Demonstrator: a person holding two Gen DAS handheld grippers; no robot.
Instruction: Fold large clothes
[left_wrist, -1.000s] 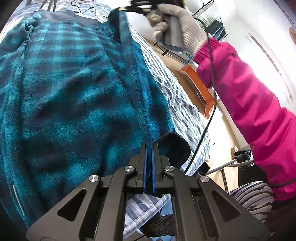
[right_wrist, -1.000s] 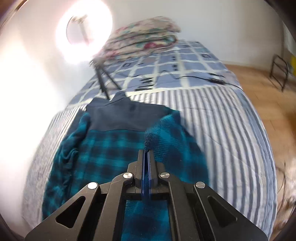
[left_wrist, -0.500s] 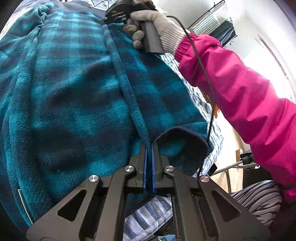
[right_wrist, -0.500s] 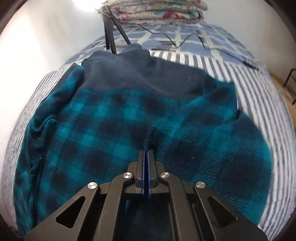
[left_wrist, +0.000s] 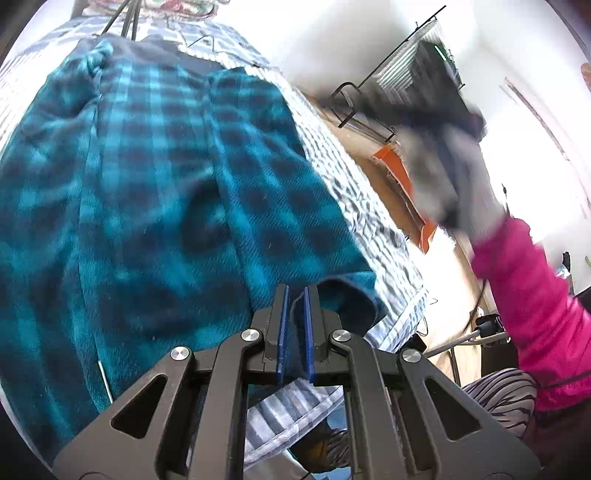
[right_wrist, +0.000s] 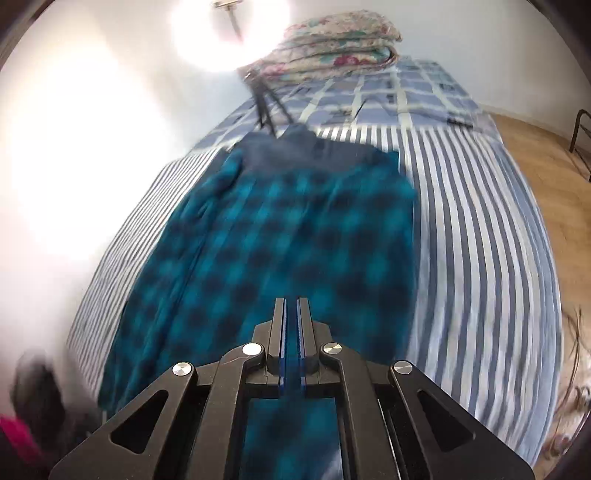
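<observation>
A teal and dark blue plaid fleece garment (left_wrist: 166, 192) lies spread lengthwise on the striped bed (right_wrist: 480, 258), its right side folded over the middle; it also shows in the right wrist view (right_wrist: 280, 236). My left gripper (left_wrist: 294, 295) sits at the garment's near hem by a dark cuff (left_wrist: 343, 299), its jaws slightly apart with the fabric edge loose between them. My right gripper (right_wrist: 291, 306) hovers above the garment's near end, its jaws a narrow gap apart and empty. The right hand, gloved, appears blurred in the left wrist view (left_wrist: 443, 177).
Folded floral quilts (right_wrist: 332, 48) and a black tripod (right_wrist: 266, 103) stand at the bed's far end. A bright ring light (right_wrist: 229, 33) glares at the wall. Wooden floor (right_wrist: 554, 177) and a black wire rack (left_wrist: 406, 74) lie to the right of the bed.
Both grippers were shut on the garment's edge and laid it over the middle. Now both jaws have parted and the right gripper has lifted back away from the fabric.
</observation>
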